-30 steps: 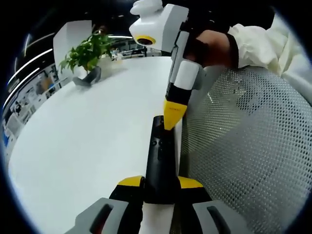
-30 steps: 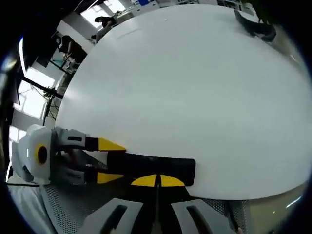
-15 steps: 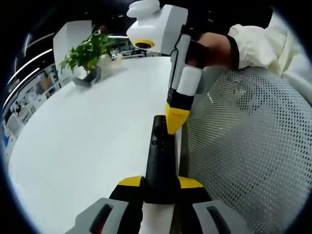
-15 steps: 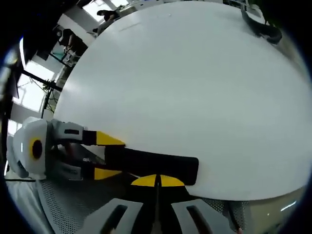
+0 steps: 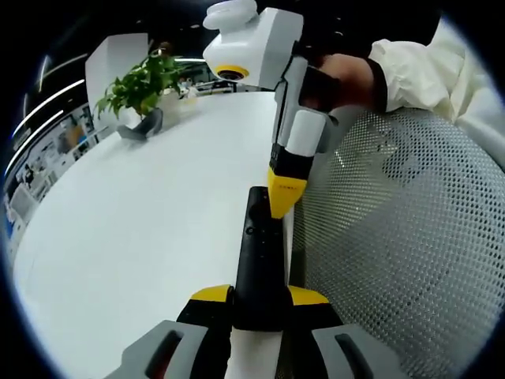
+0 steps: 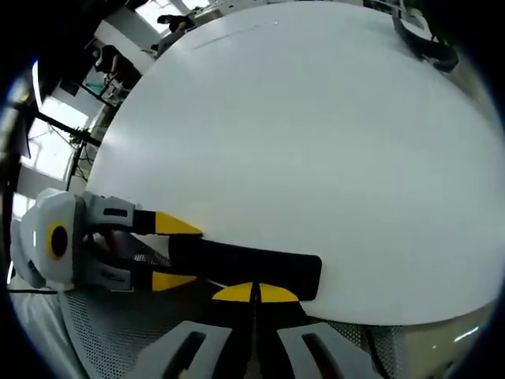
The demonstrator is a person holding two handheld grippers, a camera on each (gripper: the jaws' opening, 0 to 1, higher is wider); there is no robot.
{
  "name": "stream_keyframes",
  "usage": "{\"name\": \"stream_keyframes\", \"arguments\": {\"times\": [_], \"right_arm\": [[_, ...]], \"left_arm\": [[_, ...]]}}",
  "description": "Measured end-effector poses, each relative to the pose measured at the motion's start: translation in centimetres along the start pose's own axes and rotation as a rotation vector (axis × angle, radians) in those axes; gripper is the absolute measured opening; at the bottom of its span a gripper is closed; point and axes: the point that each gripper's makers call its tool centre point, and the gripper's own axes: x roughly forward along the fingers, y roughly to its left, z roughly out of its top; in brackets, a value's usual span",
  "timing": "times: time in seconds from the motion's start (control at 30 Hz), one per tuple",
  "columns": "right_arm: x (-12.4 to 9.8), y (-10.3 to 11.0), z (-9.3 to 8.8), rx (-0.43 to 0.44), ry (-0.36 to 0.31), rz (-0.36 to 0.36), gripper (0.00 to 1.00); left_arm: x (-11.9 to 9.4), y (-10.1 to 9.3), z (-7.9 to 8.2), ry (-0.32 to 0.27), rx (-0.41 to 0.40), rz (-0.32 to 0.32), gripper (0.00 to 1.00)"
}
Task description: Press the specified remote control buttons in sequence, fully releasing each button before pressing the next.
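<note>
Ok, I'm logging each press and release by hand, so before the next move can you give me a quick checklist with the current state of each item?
1. Remote held firm: ok. The left gripper has its jaws shut on the near end.
2. Right gripper jaws closed to make a pressing tip: ok, shut together in the right gripper view.
3. Tip placed over the remote's far end: ok in the left gripper view.
4. Button fully released: cannot tell; the tip overlaps the remote, and contact can't be judged.
5. Remote supported by the white table: ok, near its edge, beside the mesh chair.
6. Which button is under the tip: cannot tell.
</note>
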Motion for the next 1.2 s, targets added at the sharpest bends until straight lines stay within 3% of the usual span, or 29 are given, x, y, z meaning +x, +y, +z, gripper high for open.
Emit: {"name": "stream_keyframes", "arguments": {"times": [0.37, 0.6, 1.2], "right_arm": [[-0.5, -0.1, 0.7, -0.022, -0.04, -0.041, 0.0], [-0.9, -0.3, 1.5, 0.026, -0.095, -0.006, 0.0], [-0.1, -0.2, 1.3, -0.034, -0.069, -0.033, 0.0]], "left_arm": [[0.0, 0.0, 0.0, -0.002, -0.001, 0.0, 0.25], [0.0, 0.0, 0.0, -0.002, 0.0, 0.0, 0.25], [0.1, 0.0, 0.1, -0.005, -0.001, -0.001, 0.25]]}}
